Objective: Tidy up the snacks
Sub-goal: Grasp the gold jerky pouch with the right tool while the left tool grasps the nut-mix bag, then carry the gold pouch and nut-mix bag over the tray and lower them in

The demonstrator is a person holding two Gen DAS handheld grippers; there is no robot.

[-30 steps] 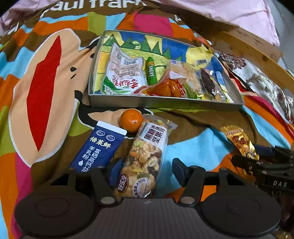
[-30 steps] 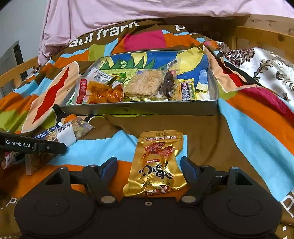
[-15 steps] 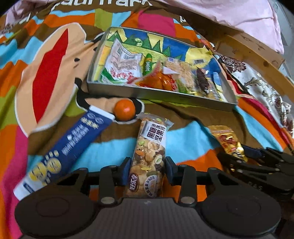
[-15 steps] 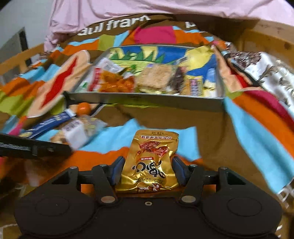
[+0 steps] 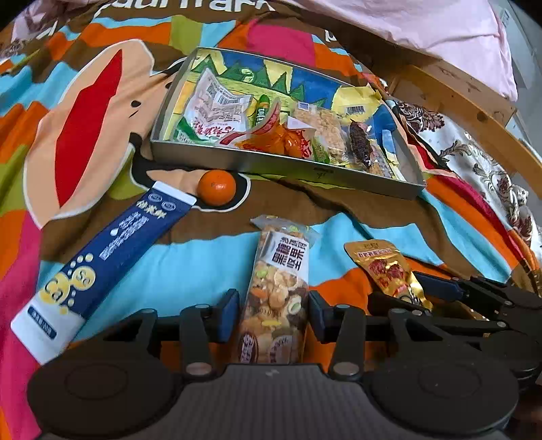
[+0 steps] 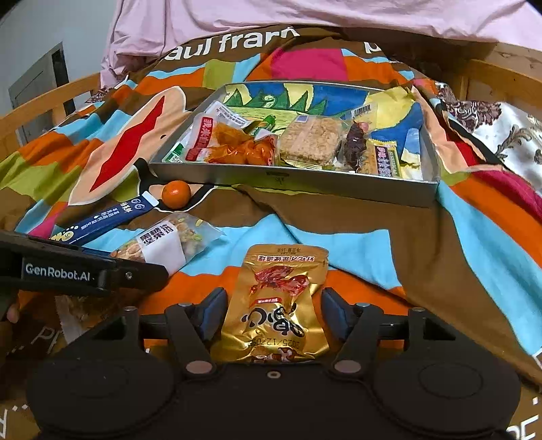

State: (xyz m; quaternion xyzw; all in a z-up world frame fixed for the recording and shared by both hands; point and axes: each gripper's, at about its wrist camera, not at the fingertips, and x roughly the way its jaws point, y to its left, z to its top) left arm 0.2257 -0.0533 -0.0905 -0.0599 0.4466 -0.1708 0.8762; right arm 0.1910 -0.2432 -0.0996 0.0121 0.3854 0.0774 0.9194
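Note:
My left gripper [image 5: 273, 313] is shut on a clear packet of mixed nuts [image 5: 277, 291], lifted slightly over the blanket. My right gripper [image 6: 272, 314] is shut on a gold snack pouch [image 6: 277, 298]. Both packets also show in the other view: the nut packet [image 6: 169, 240] and the gold pouch [image 5: 386, 270]. A metal tray [image 6: 305, 184] [image 5: 281, 166] holding several snack packets sits ahead of both grippers. A blue stick sachet [image 5: 105, 254] [image 6: 101, 220] and a small orange [image 5: 216, 188] [image 6: 175, 193] lie on the blanket in front of the tray.
Everything rests on a colourful cartoon blanket [image 6: 423, 243] on a bed. A wooden bed rail [image 5: 474, 98] runs along the right; a pink sheet [image 6: 305, 17] lies behind. A floral cloth [image 6: 501, 125] lies right of the tray.
Both grippers closed on their packets, the left on the nut packet, the right on the gold pouch. The left gripper shifted right, away from the blue sachet.

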